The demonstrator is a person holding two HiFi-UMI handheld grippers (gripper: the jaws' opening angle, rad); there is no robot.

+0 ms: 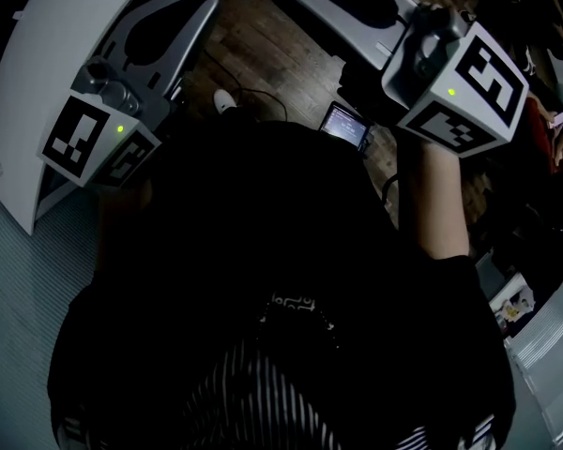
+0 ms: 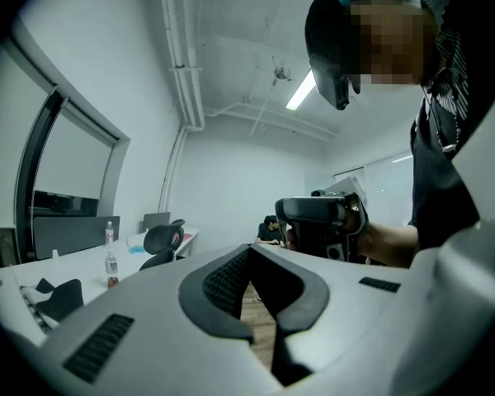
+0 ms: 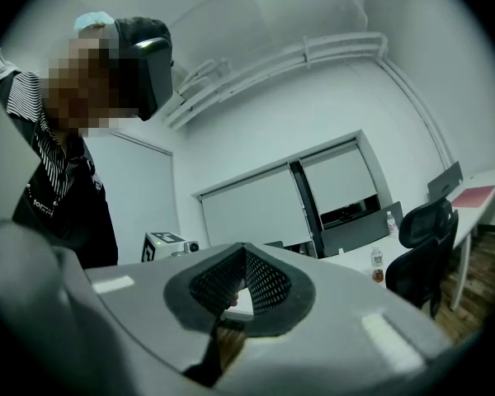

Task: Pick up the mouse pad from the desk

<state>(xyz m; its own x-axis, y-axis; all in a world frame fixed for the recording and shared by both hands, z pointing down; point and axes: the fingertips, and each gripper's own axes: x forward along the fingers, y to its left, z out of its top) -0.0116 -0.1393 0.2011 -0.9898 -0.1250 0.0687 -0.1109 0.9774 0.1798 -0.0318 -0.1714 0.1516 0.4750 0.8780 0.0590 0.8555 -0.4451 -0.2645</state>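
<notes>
Pointing level: left tongs (image 2: 249, 249), right tongs (image 3: 242, 249), both shut.

A bottle (image 2: 111, 264) stands on the desk (image 2: 66, 267), a chair (image 2: 163, 239) to its right

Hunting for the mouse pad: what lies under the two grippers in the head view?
Wooden floor, a dark cable and a small lit screen. The person's black shirt hides everything nearer; no mouse pad shows.

A flat reddish sheet (image 3: 474, 195) lies at the far end of the long white desk (image 3: 441, 211), beyond the black chair (image 3: 421, 246). It is too small to tell whether it is the mouse pad.
</notes>
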